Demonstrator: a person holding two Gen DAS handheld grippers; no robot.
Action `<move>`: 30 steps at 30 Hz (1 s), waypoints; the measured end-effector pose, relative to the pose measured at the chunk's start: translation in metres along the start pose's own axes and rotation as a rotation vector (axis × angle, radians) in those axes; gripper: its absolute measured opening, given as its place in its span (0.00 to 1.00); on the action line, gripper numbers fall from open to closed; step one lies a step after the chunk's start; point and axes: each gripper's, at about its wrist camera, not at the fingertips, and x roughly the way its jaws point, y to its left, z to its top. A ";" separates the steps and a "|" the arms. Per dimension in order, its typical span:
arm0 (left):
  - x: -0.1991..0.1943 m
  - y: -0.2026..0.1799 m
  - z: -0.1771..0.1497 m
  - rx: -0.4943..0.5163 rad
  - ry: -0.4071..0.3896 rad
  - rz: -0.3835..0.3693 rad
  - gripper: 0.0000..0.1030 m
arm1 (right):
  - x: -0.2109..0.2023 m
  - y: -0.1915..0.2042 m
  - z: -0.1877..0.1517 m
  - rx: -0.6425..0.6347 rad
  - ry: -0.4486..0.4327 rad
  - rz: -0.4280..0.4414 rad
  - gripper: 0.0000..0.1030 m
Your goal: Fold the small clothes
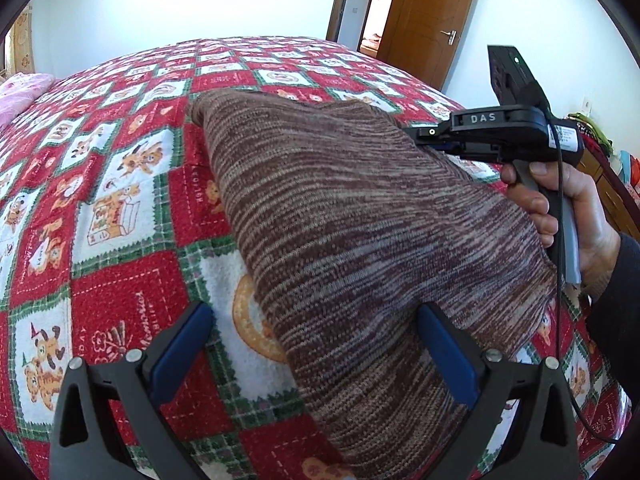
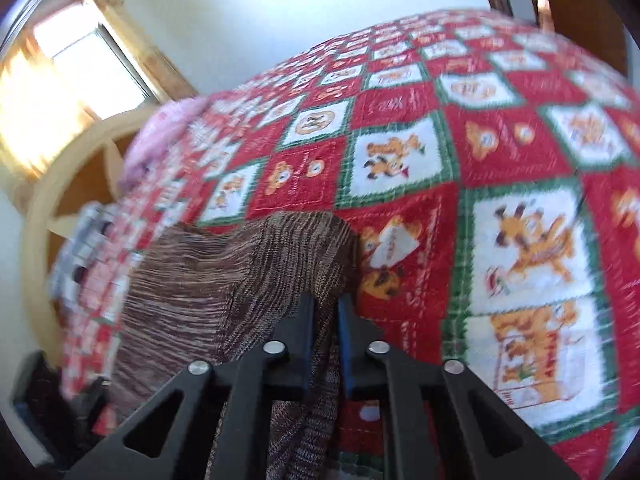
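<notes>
A brown and cream striped knit garment lies on the red, white and green patchwork bedspread, its right edge lifted. My left gripper is open just above the garment's near end, one finger on each side of its left edge, holding nothing. My right gripper is at the garment's upper right corner. In the right wrist view it is shut on a fold of the knit garment, which hangs down between the fingers.
A pink cloth lies at the bed's far left corner. A wooden door and a doorway stand behind the bed. A window with curtains and a wooden headboard are at the left in the right wrist view.
</notes>
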 end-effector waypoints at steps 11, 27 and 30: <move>-0.004 0.001 -0.003 -0.006 -0.008 -0.014 1.00 | -0.021 -0.019 0.001 0.045 -0.044 -0.027 0.28; -0.001 0.023 0.005 -0.204 -0.071 -0.141 0.96 | 0.013 -0.034 0.002 0.146 0.061 0.243 0.37; 0.001 0.014 0.006 -0.162 -0.064 -0.100 0.85 | 0.022 -0.035 0.005 0.166 0.069 0.335 0.30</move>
